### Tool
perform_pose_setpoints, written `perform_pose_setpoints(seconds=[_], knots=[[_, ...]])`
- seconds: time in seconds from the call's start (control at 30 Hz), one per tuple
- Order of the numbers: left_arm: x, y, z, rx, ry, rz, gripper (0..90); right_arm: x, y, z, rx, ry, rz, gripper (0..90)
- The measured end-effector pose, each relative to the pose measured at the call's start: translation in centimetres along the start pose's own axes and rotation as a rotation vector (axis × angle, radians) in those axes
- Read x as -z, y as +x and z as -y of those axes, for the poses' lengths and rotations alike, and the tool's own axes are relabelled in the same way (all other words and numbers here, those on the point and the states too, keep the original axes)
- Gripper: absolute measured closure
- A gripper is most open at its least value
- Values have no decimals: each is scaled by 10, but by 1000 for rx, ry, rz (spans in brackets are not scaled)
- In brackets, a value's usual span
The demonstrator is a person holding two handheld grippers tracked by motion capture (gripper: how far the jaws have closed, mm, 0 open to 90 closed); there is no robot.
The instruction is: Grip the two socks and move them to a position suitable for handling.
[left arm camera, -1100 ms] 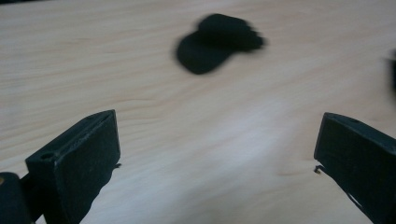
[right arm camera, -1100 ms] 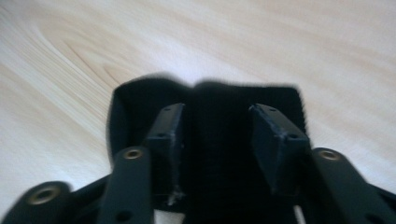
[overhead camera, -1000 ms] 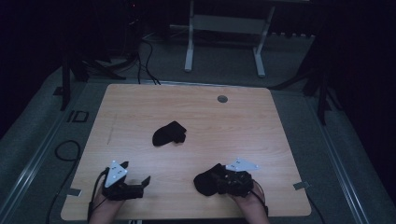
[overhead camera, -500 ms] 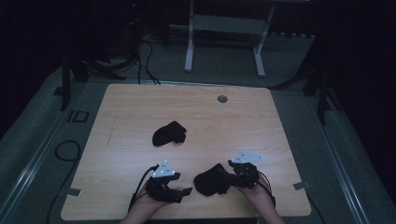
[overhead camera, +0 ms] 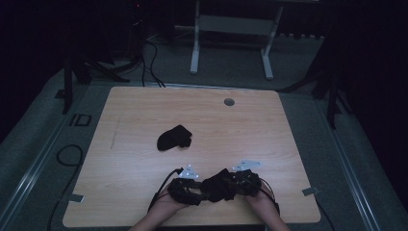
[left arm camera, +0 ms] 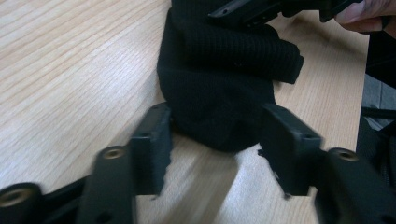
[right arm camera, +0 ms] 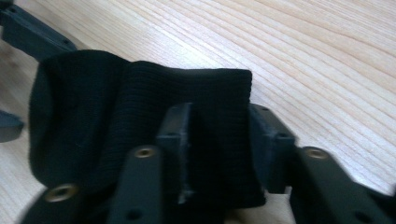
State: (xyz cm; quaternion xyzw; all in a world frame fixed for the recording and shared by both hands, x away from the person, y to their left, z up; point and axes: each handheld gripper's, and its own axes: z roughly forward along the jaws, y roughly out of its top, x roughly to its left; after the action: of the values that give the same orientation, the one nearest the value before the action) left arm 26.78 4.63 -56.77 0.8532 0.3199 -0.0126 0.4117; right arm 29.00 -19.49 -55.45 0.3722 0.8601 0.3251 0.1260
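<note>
Left gripper (overhead camera: 193,191): lower centre of the high view, jaws about half open and just been closing; the near sock's rounded end sits between them, pads at its sides, not yet pinching.
Near sock (overhead camera: 219,185): black ribbed knit (left arm camera: 224,70), bunched on the table (overhead camera: 144,125) between both grippers.
Right gripper (overhead camera: 235,183): jaws have just been closing, and its own view shows them pinching the sock's ribbed cuff (right arm camera: 205,107).
Second sock (overhead camera: 173,137): upper left of the pair, well apart, untouched.
Step, done well: I'd judge the left should close fully on the toe end before either hand pulls, keeping the fabric low to the table.
Writing: none readable.
</note>
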Motion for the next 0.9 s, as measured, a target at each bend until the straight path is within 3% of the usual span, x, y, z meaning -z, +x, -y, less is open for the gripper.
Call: perform_pose_setpoints(seconds=[0.1, 0.27, 0.3, 0.43, 0.6, 0.8, 0.9], knots=[[-4, 1, -2, 15, -9, 12, 528, 0, 3, 0, 9, -2, 4, 726], [-8, 3, -7, 35, -27, 10, 836, 0, 8, 1, 29, -12, 26, 790], [-7, 3, -8, 32, -34, 6, 857, 0, 9, 1, 30, -13, 28, 795], [-2, -1, -11, 13, -41, 5, 874, 2, 9, 1, 28, -19, 33, 811], [13, -4, -14, 1, -57, 10, 878, 17, 11, -4, 28, -61, 28, 815], [59, -5, -12, -27, -84, -21, 878, 62, 11, -10, 10, -158, 2, 825], [84, -4, -8, -38, -82, -61, 878, 84, 11, -8, -4, -204, 18, 825]])
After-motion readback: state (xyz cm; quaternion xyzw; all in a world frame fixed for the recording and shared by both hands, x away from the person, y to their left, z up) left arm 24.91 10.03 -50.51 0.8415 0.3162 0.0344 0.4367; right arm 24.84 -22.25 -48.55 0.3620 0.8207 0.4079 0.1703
